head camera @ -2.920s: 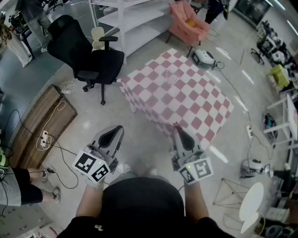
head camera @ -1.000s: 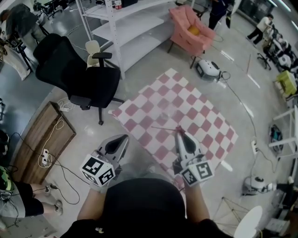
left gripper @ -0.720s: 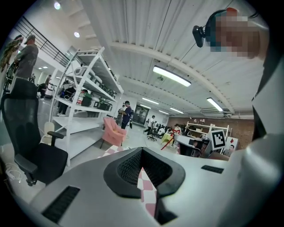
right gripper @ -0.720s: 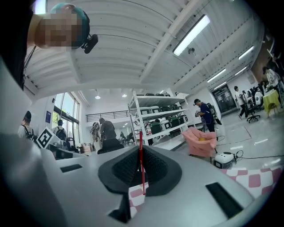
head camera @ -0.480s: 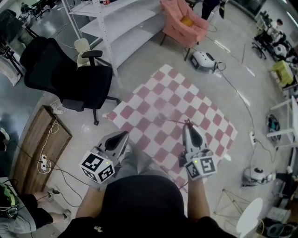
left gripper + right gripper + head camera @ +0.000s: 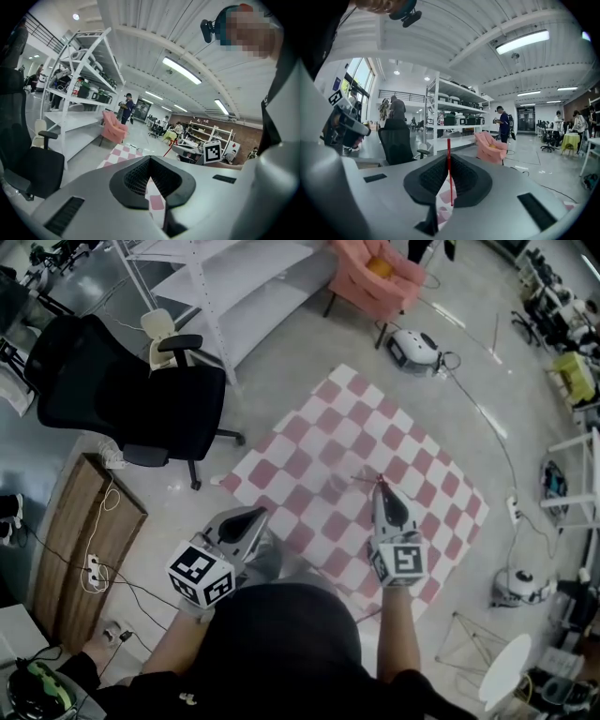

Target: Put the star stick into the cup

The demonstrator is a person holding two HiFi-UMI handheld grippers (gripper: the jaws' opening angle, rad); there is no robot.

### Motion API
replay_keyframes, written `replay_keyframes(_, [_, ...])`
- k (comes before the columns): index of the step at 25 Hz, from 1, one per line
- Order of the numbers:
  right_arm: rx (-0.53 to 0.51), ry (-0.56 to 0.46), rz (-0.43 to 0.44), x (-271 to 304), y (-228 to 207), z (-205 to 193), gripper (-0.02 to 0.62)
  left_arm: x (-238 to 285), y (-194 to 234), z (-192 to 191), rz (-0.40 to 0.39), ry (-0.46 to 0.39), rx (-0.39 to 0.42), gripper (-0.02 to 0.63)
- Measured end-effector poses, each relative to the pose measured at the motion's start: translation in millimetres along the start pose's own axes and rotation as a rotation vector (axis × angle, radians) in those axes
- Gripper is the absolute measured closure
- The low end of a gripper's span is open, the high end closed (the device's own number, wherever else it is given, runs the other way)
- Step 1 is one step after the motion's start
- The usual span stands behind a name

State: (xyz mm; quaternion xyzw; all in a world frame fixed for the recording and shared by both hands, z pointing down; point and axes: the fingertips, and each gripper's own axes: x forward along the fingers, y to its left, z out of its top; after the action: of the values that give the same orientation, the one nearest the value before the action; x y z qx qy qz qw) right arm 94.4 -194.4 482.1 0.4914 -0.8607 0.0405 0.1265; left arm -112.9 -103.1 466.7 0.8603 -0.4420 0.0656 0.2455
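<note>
A thin red star stick (image 6: 366, 478) is pinched at the tip of my right gripper (image 6: 380, 486), which is shut on it above the pink-and-white checkered table (image 6: 309, 442). The stick points left toward a faint clear cup (image 6: 335, 489) standing on the cloth. In the right gripper view the stick (image 6: 450, 173) stands upright between the closed jaws; I cannot make out its star end. My left gripper (image 6: 251, 517) hovers at the table's near left edge, shut and empty. The left gripper view shows the stick (image 6: 168, 151) in front of the right gripper's marker cube.
A black office chair (image 6: 122, 395) stands left of the table, with white shelving (image 6: 234, 277) behind it. A pink armchair (image 6: 375, 277) and a robot vacuum (image 6: 415, 348) are at the far side. A wooden board (image 6: 80, 549) and cables lie on the floor at the left.
The person has stepped closer to the table. My right gripper, still holding the stick, has moved from the near edge out over the cloth toward the cup. The left gripper came along.
</note>
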Motion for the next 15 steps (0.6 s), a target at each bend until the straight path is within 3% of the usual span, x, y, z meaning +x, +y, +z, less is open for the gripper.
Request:
replay_keyframes(6, [-0.009, 0.072, -0.018, 32.0, 0.9, -43.8, 0.568, 16.1, 31.4, 0.7, -0.029, 0.049, 0.008, 0.566])
replay_keyframes(15, [-0.045, 0.122, -0.037, 58.7, 9.7, -69.2, 0.568, 31.0, 67.4, 4.4, -0.076, 0.086, 0.014, 0.566])
